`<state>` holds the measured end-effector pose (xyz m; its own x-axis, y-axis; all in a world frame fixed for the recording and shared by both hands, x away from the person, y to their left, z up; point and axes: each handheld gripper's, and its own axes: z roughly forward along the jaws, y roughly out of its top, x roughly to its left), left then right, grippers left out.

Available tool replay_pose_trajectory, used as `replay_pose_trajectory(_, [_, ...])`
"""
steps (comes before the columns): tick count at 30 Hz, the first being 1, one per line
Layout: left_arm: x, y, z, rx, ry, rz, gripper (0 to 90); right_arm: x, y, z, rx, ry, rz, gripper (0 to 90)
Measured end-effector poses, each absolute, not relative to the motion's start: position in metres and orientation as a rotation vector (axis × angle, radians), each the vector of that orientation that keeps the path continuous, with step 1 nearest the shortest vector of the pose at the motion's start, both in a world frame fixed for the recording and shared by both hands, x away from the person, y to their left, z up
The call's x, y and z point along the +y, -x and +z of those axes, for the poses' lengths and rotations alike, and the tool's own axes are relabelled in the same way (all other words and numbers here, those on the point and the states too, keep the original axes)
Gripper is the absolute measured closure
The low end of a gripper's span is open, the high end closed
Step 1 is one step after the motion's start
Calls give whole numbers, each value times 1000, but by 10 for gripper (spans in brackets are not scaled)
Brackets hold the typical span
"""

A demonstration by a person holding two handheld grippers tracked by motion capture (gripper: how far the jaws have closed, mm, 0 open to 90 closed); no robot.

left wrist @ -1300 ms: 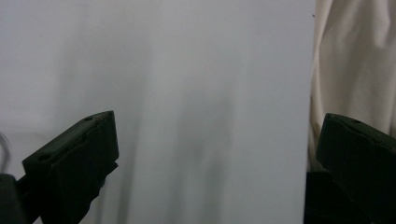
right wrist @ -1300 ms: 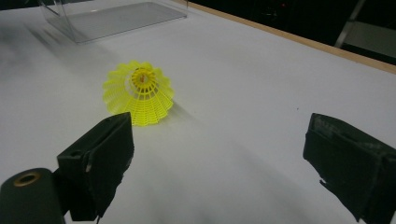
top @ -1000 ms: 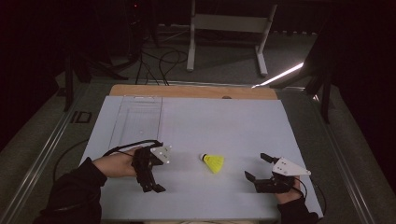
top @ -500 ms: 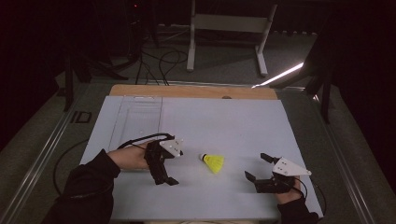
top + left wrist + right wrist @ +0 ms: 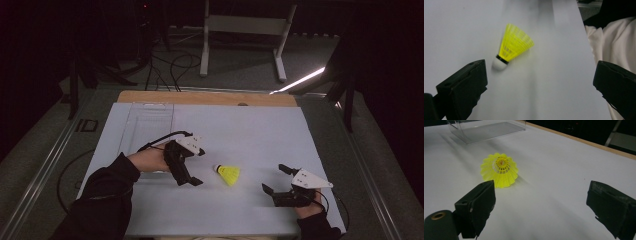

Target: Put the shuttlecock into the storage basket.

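Shuttlecock (image 5: pixel 229 174) lies sideways (cork seemingly toward left tool (image 5: pixel 191 176)).

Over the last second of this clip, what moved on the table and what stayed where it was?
The left gripper moved right across the white table toward the yellow shuttlecock, jaws open, and now sits just short of its white tip without touching it. Nothing was grasped or released. The shuttlecock stayed lying on its side in the same spot, and the right gripper stayed open near the front edge.
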<state>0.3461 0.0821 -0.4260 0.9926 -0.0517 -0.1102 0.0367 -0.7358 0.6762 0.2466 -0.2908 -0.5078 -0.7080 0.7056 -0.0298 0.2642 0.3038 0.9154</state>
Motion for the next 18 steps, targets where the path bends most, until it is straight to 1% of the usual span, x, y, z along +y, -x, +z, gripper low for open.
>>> replay_pose_trajectory(3, [79,-349,-425,-14,-2384,-147,1,-291,-247,-508,2147,-860,1384,86])
replay_pose_trajectory(9, [69,-359,-424,-79,-2369,-168,1,-291,-246,-508,2147,-863,1389,86])
replay_pose_trajectory(18, [53,-370,-422,-128,-2380,-156,0,-291,-246,-508,2148,-859,1393,86])
